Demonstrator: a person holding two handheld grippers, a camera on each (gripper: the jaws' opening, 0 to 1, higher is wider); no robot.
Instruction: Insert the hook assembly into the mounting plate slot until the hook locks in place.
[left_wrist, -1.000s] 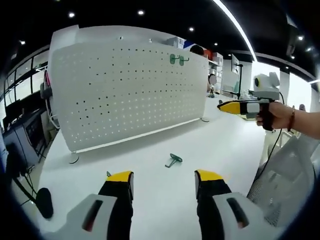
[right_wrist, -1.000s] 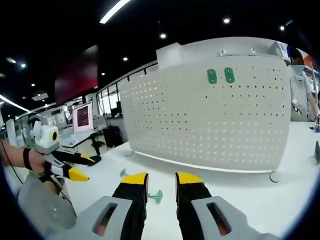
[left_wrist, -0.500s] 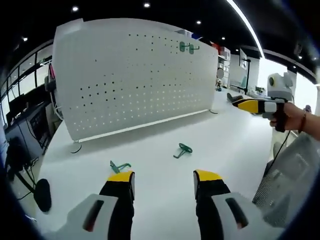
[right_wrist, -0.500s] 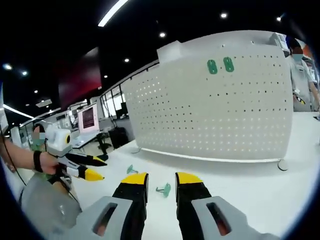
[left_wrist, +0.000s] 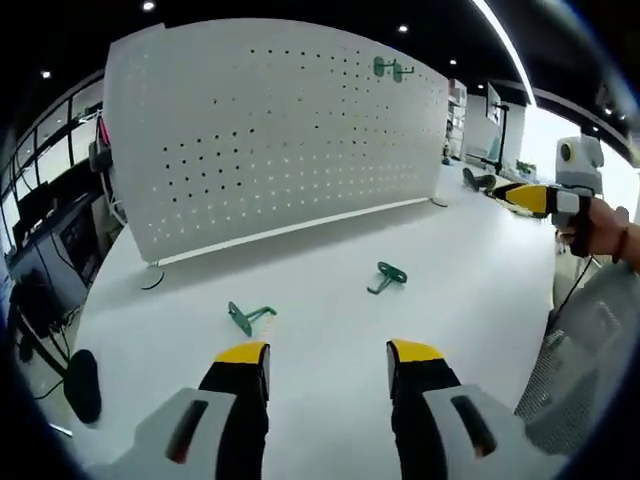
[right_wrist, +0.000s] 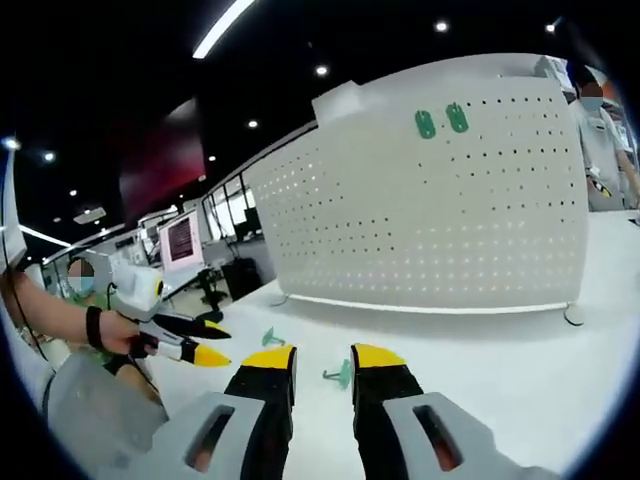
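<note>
White pegboard (right_wrist: 440, 210) upright on table (right_wrist: 520, 380), two green hooks (right_wrist: 441, 120) mounted high; loose green hook (right_wrist: 340, 375) beyond open right hand-held gripper (right_wrist: 322, 362)

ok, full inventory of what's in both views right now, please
pegboard panel: 1, white, standing upright on the table
mounted hooks: 2, green, side by side high on the panel
loose hooks: 2, green, lying on the table in front of the panel, one ahead of the left gripper's jaw, the other further right
table: 1, white, under everything
monitor: 1, lit screen, background
left gripper: yellow-tipped jaws open, empty, low over the table
right gripper: yellow-tipped jaws open, empty, pointing at the panel
person's hand: holding the right gripper, at the left gripper view's right edge
</note>
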